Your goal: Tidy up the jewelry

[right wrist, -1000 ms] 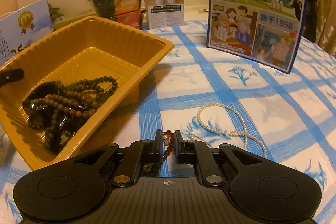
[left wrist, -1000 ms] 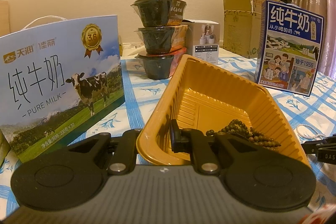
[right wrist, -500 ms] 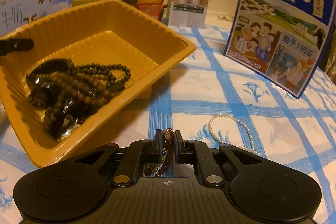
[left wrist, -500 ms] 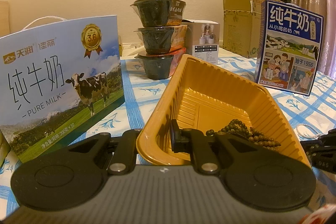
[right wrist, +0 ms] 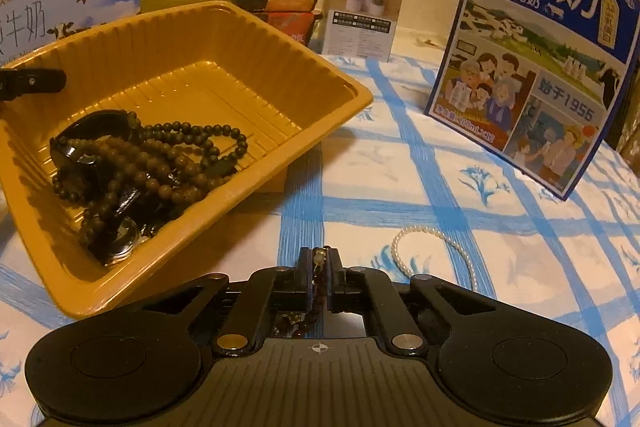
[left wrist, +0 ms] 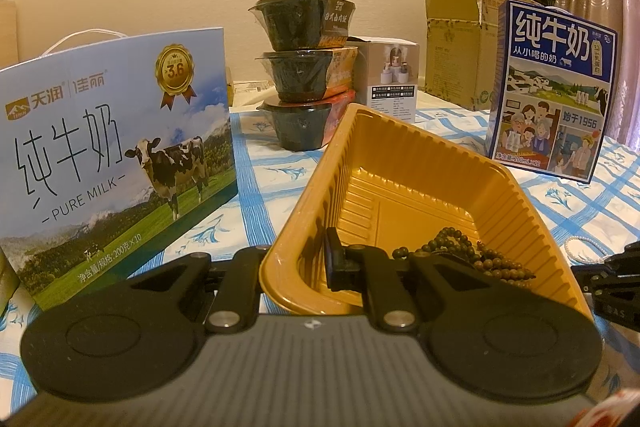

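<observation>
1. Looking through the left wrist view, I have the left gripper (left wrist: 296, 263) clamped on the near wall of the yellow tray (left wrist: 404, 155), one finger outside and one inside. The tray sits tilted, its near end raised. Brown wooden beads (left wrist: 468, 255) lie in the low corner by my inner finger. The tall milk carton (left wrist: 112, 155) stands close on the left, the stacked black bowls (left wrist: 304, 83) behind the tray, and the blue milk box (left wrist: 554, 95) on the right. The right gripper's tip pokes in at the right edge.

2. Through the right wrist view, the right gripper (right wrist: 319, 277) is pinched together on a dark red bead bracelet (right wrist: 314, 301), which hangs between the pads and trails back toward the body. It is low over the blue-checked tablecloth (right wrist: 400, 187), just beside the tray's near rim. Inside the tray a tangle of wooden beads and a dark bangle (right wrist: 96, 131) is piled. A white pearl strand (right wrist: 436, 243) lies on the cloth to the right, not yet collected.

3. My worries: only a thin run of beads is caught, so a quick swing could let the bracelet slip out short of the tray. The trailing loop could snag the rim as I cross it. If my left grip slackens, the tilted tray could drop and spill its pile
</observation>
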### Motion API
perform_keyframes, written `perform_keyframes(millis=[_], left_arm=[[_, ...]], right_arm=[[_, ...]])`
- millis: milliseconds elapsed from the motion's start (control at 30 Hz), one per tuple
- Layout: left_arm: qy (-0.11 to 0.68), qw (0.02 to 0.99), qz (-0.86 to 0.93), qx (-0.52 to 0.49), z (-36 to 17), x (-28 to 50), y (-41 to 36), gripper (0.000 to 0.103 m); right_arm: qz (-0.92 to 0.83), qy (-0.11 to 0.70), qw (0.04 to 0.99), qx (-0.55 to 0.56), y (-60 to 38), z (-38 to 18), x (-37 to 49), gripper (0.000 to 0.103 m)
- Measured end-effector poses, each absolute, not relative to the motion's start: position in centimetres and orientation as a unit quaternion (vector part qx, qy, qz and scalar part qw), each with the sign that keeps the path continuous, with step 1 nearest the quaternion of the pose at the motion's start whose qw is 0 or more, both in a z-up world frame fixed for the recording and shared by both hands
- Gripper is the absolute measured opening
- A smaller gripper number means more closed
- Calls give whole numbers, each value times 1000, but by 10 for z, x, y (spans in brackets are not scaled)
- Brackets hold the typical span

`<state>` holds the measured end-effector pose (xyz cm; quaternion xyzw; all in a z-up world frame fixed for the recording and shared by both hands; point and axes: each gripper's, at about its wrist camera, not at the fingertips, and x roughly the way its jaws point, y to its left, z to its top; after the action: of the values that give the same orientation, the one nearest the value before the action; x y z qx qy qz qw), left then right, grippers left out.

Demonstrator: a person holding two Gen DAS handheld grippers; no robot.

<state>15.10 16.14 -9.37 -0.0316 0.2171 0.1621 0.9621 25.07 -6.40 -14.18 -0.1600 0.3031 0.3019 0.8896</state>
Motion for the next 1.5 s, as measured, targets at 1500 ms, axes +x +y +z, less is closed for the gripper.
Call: perform_keyframes(millis=[1500], left_arm=[[213, 963, 160, -33, -92, 150, 160, 12]], right_arm=[[375, 267, 887, 29, -38, -79, 243, 36]])
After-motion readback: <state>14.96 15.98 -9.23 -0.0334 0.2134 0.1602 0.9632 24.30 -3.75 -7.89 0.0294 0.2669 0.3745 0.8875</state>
